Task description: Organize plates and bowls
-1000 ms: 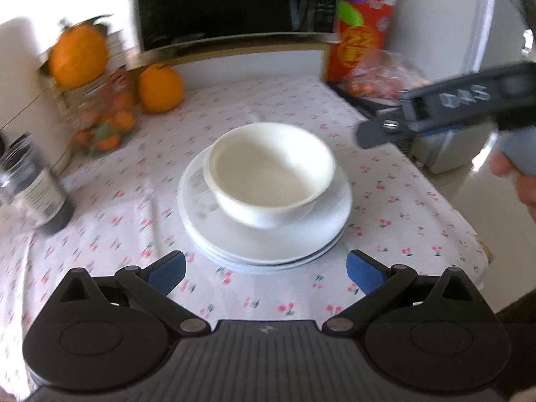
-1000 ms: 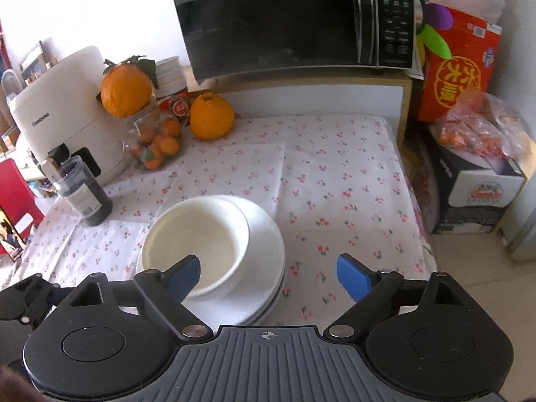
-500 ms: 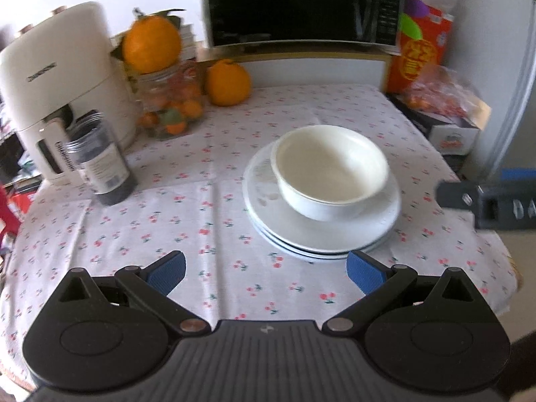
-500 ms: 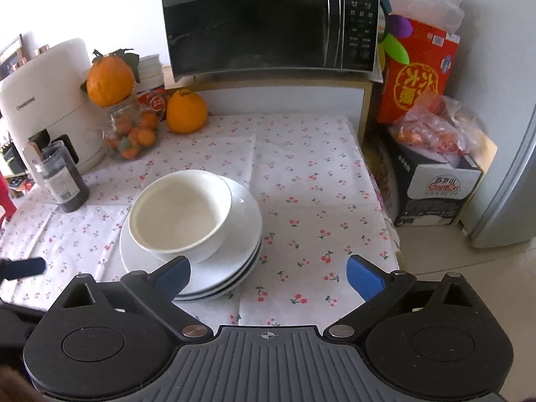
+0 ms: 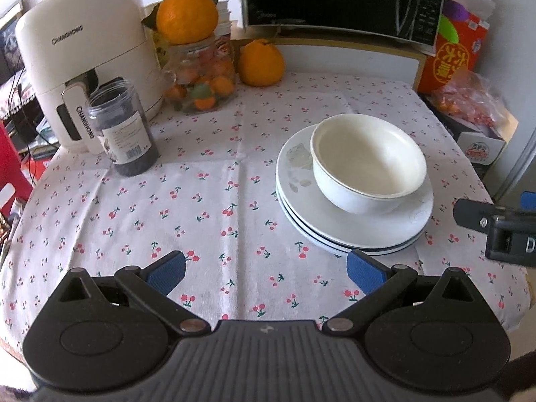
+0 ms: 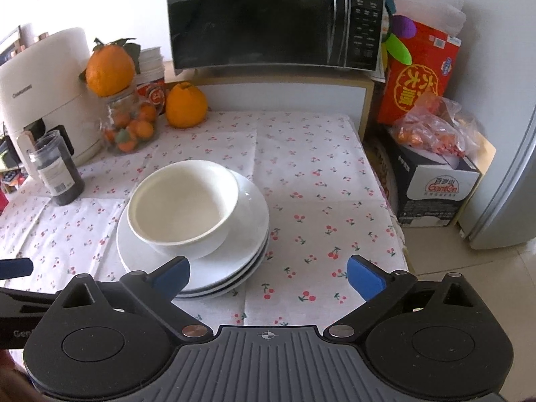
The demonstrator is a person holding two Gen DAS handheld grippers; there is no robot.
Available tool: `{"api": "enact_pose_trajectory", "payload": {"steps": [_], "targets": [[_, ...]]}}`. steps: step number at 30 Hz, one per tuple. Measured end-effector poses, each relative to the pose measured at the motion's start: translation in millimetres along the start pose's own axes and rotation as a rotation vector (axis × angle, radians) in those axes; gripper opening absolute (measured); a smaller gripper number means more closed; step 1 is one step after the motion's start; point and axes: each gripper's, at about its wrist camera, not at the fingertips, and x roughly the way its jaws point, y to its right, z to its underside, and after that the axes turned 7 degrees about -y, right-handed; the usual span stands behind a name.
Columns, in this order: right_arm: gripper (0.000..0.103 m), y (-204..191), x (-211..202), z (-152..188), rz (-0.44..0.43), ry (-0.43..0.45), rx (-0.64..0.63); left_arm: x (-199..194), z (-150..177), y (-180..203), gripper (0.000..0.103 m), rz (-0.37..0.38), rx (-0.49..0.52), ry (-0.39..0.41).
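Observation:
A white bowl point(image 5: 368, 164) sits on a stack of white plates point(image 5: 355, 231) on the cherry-print tablecloth. The bowl point(image 6: 184, 207) and plates point(image 6: 241, 268) also show in the right wrist view. My left gripper point(image 5: 264, 273) is open and empty, hovering over the cloth near the front edge, left of the plates. My right gripper point(image 6: 268, 276) is open and empty, held above the front right of the plates. The right gripper's side shows at the edge of the left wrist view point(image 5: 495, 227).
A white air fryer point(image 5: 77, 50), a dark jar point(image 5: 120, 127), a glass jar of small fruit point(image 5: 201, 77) topped by an orange, and another orange point(image 5: 259, 63) stand at the back left. A black microwave point(image 6: 268, 16) is behind. Boxes and a bag point(image 6: 432, 134) lie right of the table.
Both grippers have pulled back toward the table's front. The left view has swung left, so the plates now lie to its right. Bowl and plates have not moved.

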Motion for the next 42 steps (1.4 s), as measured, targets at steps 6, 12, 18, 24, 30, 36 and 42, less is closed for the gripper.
{"api": "enact_pose_trajectory", "payload": {"steps": [6, 12, 18, 24, 30, 36, 42], "targets": [[0.101, -7.6, 1.6, 1.6, -0.001, -0.005, -0.029, -1.3, 0.1, -0.7, 0.103, -0.011, -0.006, 0.007], [0.101, -6.3, 3.3, 2.7, 0.003, -0.012, -0.026, -1.2, 1.0, -0.5, 0.103, -0.011, 0.006, 0.008], [0.101, -5.7, 4.3, 3.4, 0.006, -0.015, -0.025, -1.6, 0.8, -0.3, 0.103, -0.014, 0.011, 0.01], [0.101, -5.6, 5.3, 4.0, 0.003, -0.02, -0.021, -0.8, 1.4, -0.2, 0.103, -0.011, 0.011, 0.004], [0.101, -7.5, 6.0, 4.3, 0.003, -0.024, -0.026, -0.5, 1.8, -0.3, 0.103, -0.015, 0.011, 0.006], [0.101, -7.3, 6.2, 4.4, 0.003, -0.024, -0.027, -0.5, 2.0, -0.2, 0.103, -0.019, 0.016, 0.006], [0.101, -7.3, 6.4, 4.2, 0.003, -0.025, -0.027, -0.7, 2.2, 0.3, 0.103, -0.019, 0.016, 0.006]]}}
